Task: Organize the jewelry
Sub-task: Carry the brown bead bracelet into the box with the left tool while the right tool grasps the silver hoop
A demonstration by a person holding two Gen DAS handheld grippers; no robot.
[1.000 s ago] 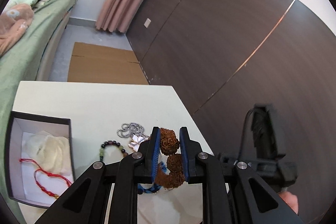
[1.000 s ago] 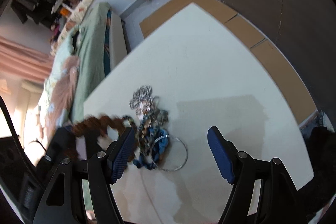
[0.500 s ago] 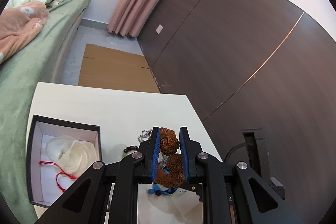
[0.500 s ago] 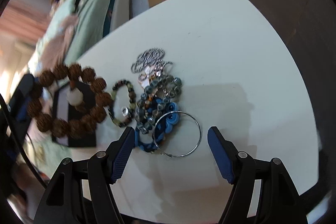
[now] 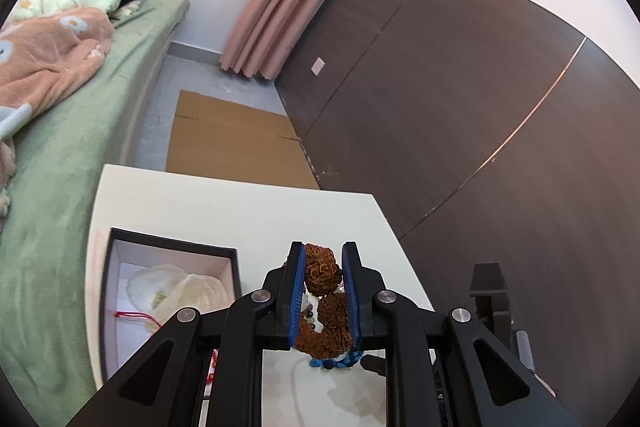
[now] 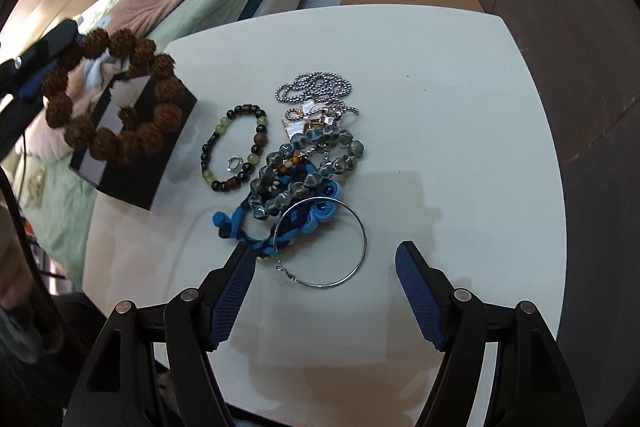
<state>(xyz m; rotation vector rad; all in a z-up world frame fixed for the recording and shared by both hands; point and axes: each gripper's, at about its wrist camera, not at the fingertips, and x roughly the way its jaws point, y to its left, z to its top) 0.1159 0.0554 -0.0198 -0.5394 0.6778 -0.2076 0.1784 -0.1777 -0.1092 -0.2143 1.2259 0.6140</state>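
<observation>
Now the left gripper point(image 5: 323, 301), fingers clenched on the brown seed bracelet point(image 6: 112, 95), holds it above the black box point(image 5: 172, 251). Better to lower it inside before letting go. The right gripper point(image 6: 325, 297) hangs released over the desk point(image 6: 460, 107).

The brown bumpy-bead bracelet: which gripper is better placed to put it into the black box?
Left. The left gripper is shut on the brown bumpy-bead bracelet, which hangs near the black box. The right gripper is open, near the thin silver bangle.
</observation>
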